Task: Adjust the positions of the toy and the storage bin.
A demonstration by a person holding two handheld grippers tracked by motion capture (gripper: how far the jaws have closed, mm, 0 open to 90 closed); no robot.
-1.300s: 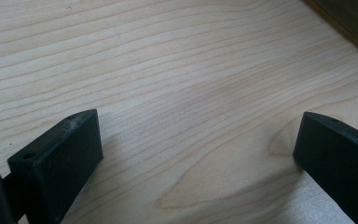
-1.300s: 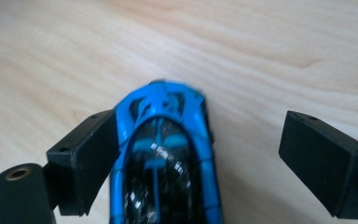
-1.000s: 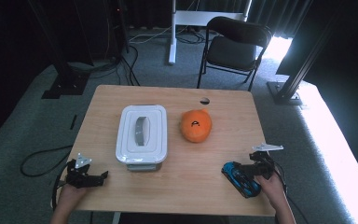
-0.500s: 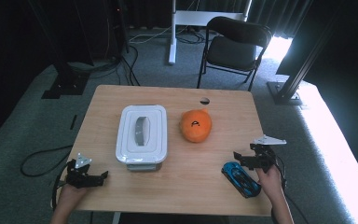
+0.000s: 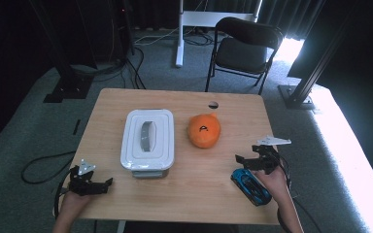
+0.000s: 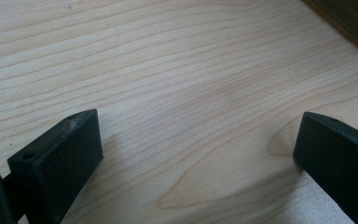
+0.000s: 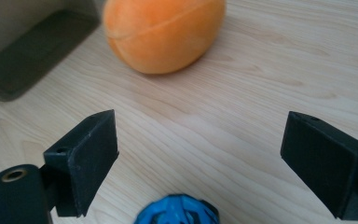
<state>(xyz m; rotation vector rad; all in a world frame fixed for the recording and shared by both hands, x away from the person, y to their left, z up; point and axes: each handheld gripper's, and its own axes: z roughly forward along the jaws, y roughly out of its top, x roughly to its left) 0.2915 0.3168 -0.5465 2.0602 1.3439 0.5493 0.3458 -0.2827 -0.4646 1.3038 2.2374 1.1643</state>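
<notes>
A white lidded box [image 5: 147, 141] with a grey handle stands left of the table's middle. An orange plush ball [image 5: 204, 130] [image 7: 163, 32] lies to its right. A blue toy car [image 5: 250, 187] [image 7: 177, 216] rests near the front right edge, just under my right gripper [image 5: 240, 161] [image 7: 200, 154]. That gripper is open, lifted slightly above the car and pointing toward the ball, with nothing between its jaws. My left gripper [image 5: 104, 185] [image 6: 193, 154] sits open over bare wood at the front left corner.
The wooden table [image 5: 184, 102] has a small round hole [image 5: 213, 104] near its far edge. A black folding chair [image 5: 243, 46] and a white desk leg [image 5: 179, 34] stand beyond it on grey carpet. A black cable [image 5: 41, 165] loops on the floor at left.
My right gripper has shifted left and forward, from beside the blue car to just above its front end. The left gripper has stayed still.
</notes>
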